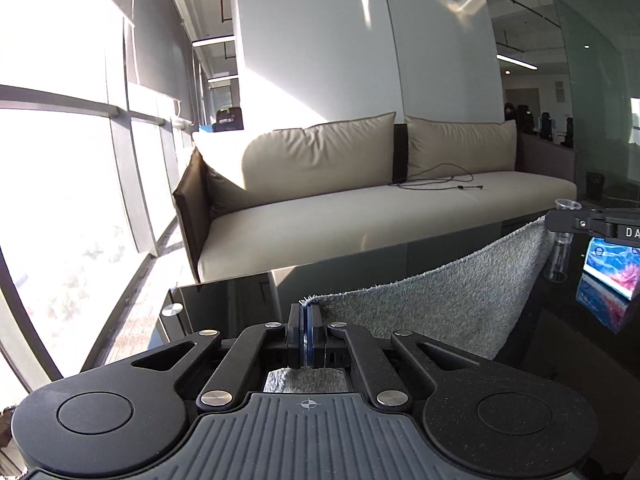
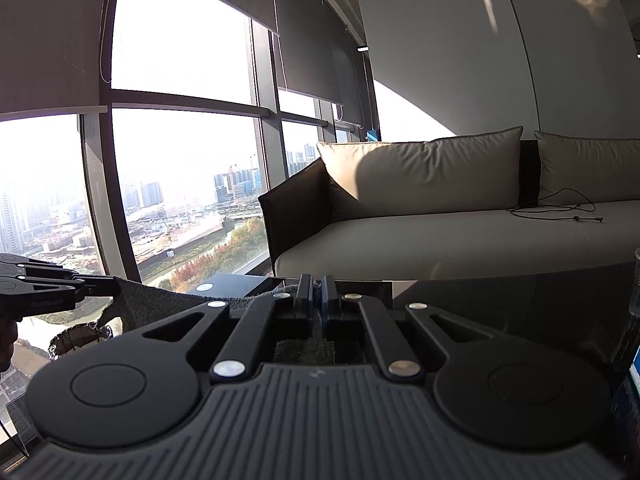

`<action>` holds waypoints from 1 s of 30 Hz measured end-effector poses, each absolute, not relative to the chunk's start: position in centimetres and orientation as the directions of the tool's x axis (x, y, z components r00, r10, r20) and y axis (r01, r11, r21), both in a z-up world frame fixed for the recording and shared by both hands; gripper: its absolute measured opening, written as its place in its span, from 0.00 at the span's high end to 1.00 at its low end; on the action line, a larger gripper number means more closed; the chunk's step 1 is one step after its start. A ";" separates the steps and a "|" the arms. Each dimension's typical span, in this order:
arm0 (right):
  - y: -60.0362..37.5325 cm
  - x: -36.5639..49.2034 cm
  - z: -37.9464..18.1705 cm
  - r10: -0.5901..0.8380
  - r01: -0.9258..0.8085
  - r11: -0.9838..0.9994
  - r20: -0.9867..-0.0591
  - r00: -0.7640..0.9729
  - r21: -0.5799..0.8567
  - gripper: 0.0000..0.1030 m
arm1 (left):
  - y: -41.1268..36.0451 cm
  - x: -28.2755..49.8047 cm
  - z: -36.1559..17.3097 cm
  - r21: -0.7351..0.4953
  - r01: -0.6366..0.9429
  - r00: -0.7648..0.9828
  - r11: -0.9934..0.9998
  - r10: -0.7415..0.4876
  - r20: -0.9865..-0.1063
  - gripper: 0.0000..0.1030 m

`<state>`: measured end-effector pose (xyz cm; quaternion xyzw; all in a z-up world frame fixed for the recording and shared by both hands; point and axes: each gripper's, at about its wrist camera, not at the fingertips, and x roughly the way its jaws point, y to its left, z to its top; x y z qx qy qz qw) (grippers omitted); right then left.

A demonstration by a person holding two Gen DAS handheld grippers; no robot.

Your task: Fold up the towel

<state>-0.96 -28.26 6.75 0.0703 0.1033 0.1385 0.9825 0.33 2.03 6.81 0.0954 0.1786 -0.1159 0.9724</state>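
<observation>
In the left wrist view, bright windows (image 1: 60, 152) fill the left of the frame, and a beige sofa (image 1: 360, 208) runs across the middle with a black cable (image 1: 440, 180) lying on its seat. At bottom centre the left tongs (image 1: 306, 320) are pressed together on a corner of the grey towel (image 1: 432, 304). The towel stretches up and to the right, off the dark glossy counter (image 1: 560, 320), to the right tongs (image 1: 556, 220) at the right edge, which pinch its far corner. Just beside them stand a clear plastic cup (image 1: 560, 248) and a blue packet (image 1: 612, 268).

In the right wrist view, the left tongs (image 2: 100, 286) enter from the lower left, clamped on the towel (image 2: 152, 300). The cloth sags rightward to the right tongs (image 2: 317, 292) at bottom centre, closed on the cloth. Windows (image 2: 180, 140) sit upper left, the sofa (image 2: 460, 232) at right, the counter (image 2: 520, 300) beneath it.
</observation>
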 end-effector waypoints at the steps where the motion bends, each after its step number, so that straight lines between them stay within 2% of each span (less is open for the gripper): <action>1: -28.3 -1.1 6.9 0.285 -0.257 0.952 -0.175 0.942 0.168 0.97 | 2.0 0.2 7.1 0.141 0.252 0.912 0.957 -0.186 -0.366 0.99; 30: -27.7 -9.3 14.8 0.317 -0.302 0.938 -0.070 0.946 0.173 0.97 | 0.4 -8.2 15.4 0.164 0.172 0.961 0.971 -0.129 -0.246 0.99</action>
